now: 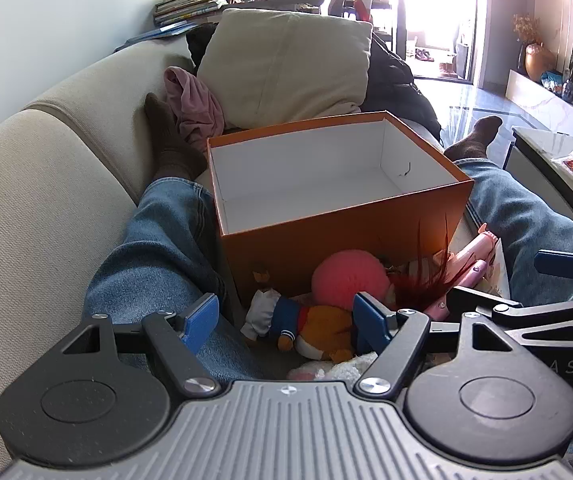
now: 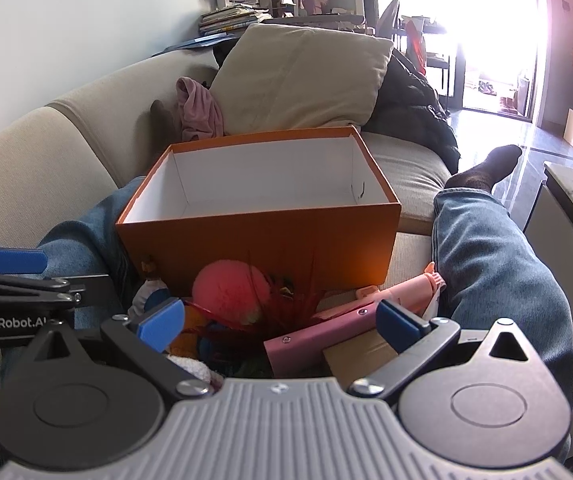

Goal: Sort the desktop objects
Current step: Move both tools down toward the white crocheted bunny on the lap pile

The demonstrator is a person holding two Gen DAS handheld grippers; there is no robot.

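Note:
An open orange box point(image 1: 342, 240) point(image 2: 258, 244) with a white empty inside stands on the sofa between a person's legs. In front of it lies a pile of toys: a pink fuzzy ball point(image 1: 346, 278) point(image 2: 228, 290), a small doll in blue and orange point(image 1: 302, 322), a red-haired figure point(image 1: 422, 280) point(image 2: 290, 308) and a pink toy gun point(image 1: 470, 264) point(image 2: 346, 320). My left gripper point(image 1: 286, 326) is open just above the doll. My right gripper point(image 2: 280, 320) is open above the pink gun and red hair. Both hold nothing.
The person's jeans-clad legs point(image 1: 158, 248) point(image 2: 494, 264) flank the box. A cream pillow point(image 1: 286, 68), pink cloth point(image 1: 194, 104) and black bag point(image 2: 418, 112) lie behind it on the sofa. A marble table point(image 1: 558, 160) stands at the right.

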